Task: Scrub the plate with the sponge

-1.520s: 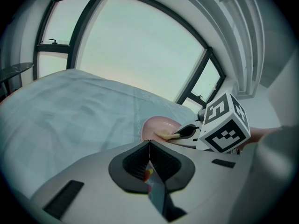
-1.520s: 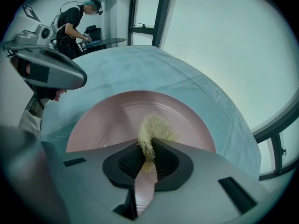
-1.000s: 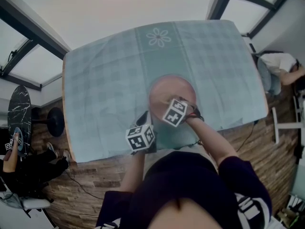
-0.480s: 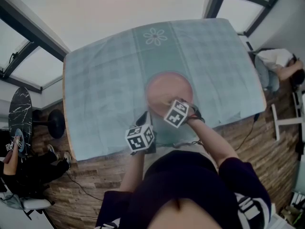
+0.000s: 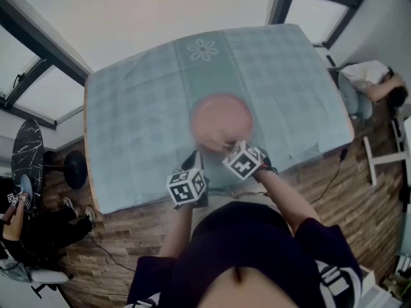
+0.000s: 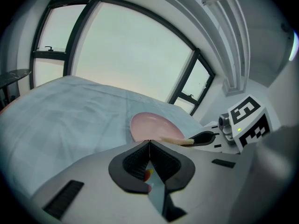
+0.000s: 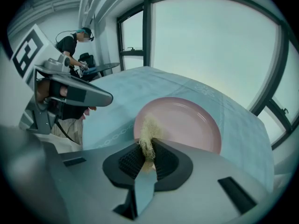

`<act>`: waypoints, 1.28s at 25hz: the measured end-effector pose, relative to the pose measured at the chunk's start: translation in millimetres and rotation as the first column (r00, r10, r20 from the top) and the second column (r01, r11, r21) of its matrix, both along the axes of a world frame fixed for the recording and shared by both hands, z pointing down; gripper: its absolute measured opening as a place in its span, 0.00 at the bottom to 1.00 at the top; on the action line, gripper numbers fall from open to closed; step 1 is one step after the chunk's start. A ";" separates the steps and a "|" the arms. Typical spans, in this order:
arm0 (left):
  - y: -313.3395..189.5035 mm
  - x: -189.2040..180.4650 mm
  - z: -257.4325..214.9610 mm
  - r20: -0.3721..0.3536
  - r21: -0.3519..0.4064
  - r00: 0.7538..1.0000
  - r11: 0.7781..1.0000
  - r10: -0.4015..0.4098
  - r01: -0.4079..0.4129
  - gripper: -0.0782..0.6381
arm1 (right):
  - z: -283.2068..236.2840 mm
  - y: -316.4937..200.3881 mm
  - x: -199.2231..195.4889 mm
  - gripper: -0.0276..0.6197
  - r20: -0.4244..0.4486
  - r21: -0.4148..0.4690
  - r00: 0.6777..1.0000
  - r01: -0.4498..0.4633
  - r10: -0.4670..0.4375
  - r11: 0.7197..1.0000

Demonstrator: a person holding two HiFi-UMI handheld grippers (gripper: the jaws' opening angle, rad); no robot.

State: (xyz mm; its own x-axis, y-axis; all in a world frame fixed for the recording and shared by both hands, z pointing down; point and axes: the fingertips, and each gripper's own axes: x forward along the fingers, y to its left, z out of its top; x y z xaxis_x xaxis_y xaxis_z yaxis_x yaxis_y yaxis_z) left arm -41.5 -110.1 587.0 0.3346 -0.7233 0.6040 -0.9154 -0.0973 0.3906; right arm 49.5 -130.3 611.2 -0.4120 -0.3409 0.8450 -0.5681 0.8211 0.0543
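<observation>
Pink plate (image 5: 221, 119) sits flat on desk (image 5: 128, 120) with pale blue checked cloth. Right tongs (image 7: 148, 146) squeezed tight on stringy tan sponge (image 7: 149, 132); sponge sticks out over near edge of plate. Left tongs (image 6: 149, 143) pressed together, nothing in them, just beside plate's near edge, not touching it.

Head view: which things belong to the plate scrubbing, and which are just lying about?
Job: pink plate, sponge, right hand-held gripper shut on the sponge.
Lying about: checked tablecloth, black stool on the floor, left hand-held gripper, shut.
</observation>
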 end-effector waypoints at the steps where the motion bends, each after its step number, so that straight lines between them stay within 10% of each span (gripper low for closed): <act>1: 3.1 1.4 -1.0 0.001 0.002 1.000 1.000 0.004 -0.004 0.12 | -3.8 4.4 2.0 0.10 0.025 0.002 0.999 -0.020 0.020 1.000; 16: 49.2 28.4 -26.5 0.002 0.064 0.998 0.996 0.066 -0.066 0.12 | -66.9 62.8 20.8 0.10 0.412 -0.075 0.875 -0.247 0.256 0.966; 32: 65.7 44.6 -35.5 0.009 0.082 0.994 0.991 0.106 -0.106 0.12 | -75.6 81.1 31.1 0.10 0.492 -0.096 0.809 -0.317 0.322 0.944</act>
